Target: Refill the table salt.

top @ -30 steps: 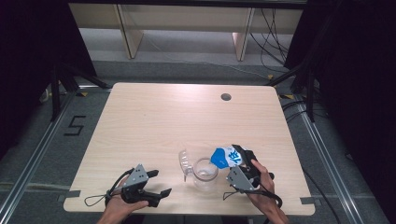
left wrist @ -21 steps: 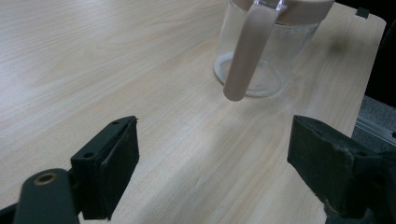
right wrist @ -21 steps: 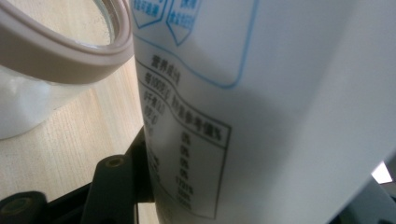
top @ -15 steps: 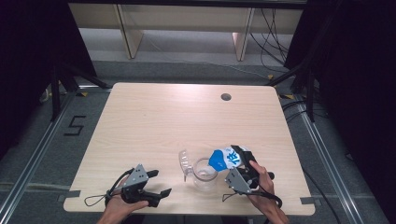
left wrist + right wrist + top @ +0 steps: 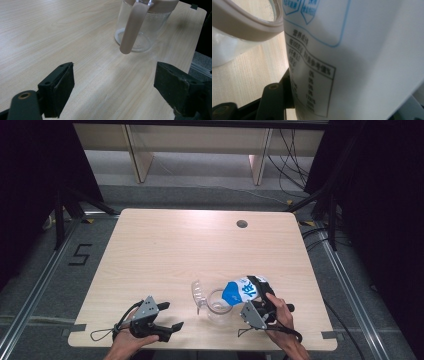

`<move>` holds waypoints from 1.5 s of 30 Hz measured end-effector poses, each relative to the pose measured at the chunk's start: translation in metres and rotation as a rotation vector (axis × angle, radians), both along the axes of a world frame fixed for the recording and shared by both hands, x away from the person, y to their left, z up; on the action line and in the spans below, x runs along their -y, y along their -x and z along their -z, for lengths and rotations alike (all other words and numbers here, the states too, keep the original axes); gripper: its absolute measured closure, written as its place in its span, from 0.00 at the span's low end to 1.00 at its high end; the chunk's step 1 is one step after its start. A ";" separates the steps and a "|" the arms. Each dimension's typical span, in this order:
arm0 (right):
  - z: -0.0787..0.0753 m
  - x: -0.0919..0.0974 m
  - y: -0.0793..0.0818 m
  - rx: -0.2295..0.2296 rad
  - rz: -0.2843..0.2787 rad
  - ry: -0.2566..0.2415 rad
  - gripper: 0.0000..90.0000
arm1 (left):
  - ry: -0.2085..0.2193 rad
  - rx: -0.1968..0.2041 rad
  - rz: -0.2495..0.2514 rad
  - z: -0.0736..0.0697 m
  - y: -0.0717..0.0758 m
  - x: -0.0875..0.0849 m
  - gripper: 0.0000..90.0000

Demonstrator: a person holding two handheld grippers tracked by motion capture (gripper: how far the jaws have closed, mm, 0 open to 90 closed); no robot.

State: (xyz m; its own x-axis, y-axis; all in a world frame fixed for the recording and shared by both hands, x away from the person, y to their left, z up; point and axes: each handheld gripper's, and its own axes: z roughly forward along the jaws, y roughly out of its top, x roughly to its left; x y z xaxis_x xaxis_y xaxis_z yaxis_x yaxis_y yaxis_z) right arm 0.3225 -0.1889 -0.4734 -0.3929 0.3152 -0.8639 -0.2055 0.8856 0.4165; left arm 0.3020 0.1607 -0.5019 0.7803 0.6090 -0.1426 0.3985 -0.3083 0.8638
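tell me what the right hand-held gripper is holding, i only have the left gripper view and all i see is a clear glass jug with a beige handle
Observer: The right hand-held gripper is clamped on a white and blue milk carton, tilted over the clear glass jug.
Operator: is milk coming out
Observer: Can't tell; the right gripper view shows the carton's printed side beside the jug's beige rim, no stream visible.
Operator: where's my left one
Observer: The left hand-held gripper sits open at the front edge of the light wooden table, apart from the jug.
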 end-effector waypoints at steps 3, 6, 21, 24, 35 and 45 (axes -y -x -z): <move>0.000 -0.001 0.000 0.002 0.000 0.003 0.50 | -0.002 0.001 -0.003 0.000 0.000 0.000 0.18; -0.003 -0.001 0.000 0.036 -0.020 0.054 0.50 | -0.002 0.001 -0.003 0.000 0.000 0.000 0.18; 0.001 -0.002 0.002 0.040 -0.019 0.055 0.51 | 0.002 -0.002 0.002 0.000 0.000 0.000 0.18; 0.001 -0.002 0.002 0.041 -0.014 0.058 0.51 | -0.001 -0.001 -0.003 0.000 0.000 0.000 0.18; 0.000 -0.002 0.002 0.061 -0.010 0.109 0.51 | -0.001 -0.002 -0.003 0.000 0.000 0.000 0.18; -0.004 -0.002 0.002 0.129 -0.018 0.186 0.51 | 0.004 -0.004 0.003 0.000 0.000 0.000 0.18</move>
State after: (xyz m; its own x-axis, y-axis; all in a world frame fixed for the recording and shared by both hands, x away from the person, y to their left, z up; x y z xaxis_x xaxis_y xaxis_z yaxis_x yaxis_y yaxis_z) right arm 0.3201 -0.1867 -0.4690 -0.2799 0.1397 -0.9498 -0.2626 0.9405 0.2157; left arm 0.3019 0.1604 -0.5021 0.7818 0.6058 -0.1477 0.4006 -0.3065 0.8634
